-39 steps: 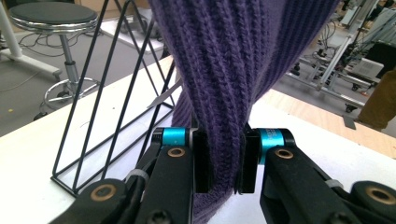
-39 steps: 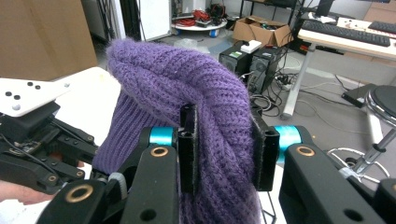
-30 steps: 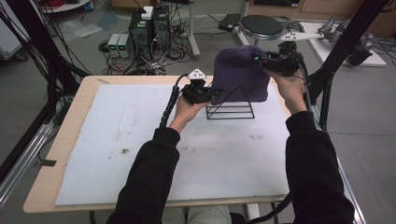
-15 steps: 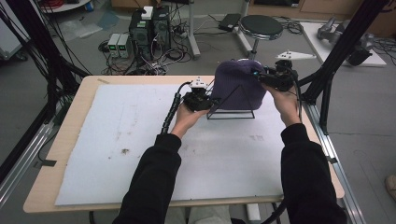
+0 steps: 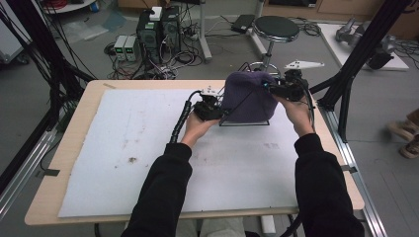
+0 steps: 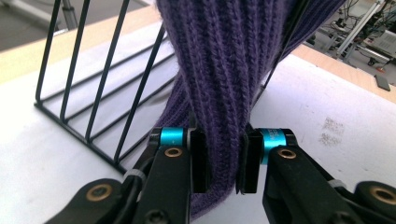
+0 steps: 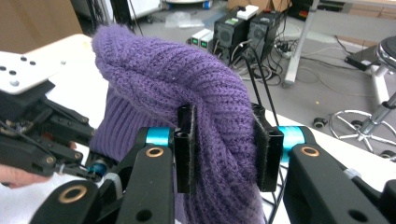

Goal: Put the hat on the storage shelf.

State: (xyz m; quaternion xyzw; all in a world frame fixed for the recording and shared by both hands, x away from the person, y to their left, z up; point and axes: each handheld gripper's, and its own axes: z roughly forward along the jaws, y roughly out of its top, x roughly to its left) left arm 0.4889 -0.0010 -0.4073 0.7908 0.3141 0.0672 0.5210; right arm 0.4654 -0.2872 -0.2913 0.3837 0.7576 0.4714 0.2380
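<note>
Nearest the person's side of the table, two black-sleeved forearms reach forward over a white foam mat that covers most of the wooden top. The mat carries a few small dark specks on its left half.

The left gripper sits at the left foot of a purple knitted beanie. Seen along its own jaws, the left gripper is clamped on the hat's ribbed hem, the knit bunched tight between the two pads; the jaws have just eased slightly wider, with the fabric still between them. The hem hangs close above the mat here.

The right gripper is at the upper right of the hat. In its own view the right gripper pinches a thick fold of the purple knit between its pads; these jaws have likewise just been opening a little, fabric still gripped.

The beanie is draped over a black wire rack that stands on the mat towards the far right of the table. The rack's upright bars show beside the hat, its base frame flat on the mat.

Beyond the table, on the floor: a round black stool, computer cases and tangled cables
</note>
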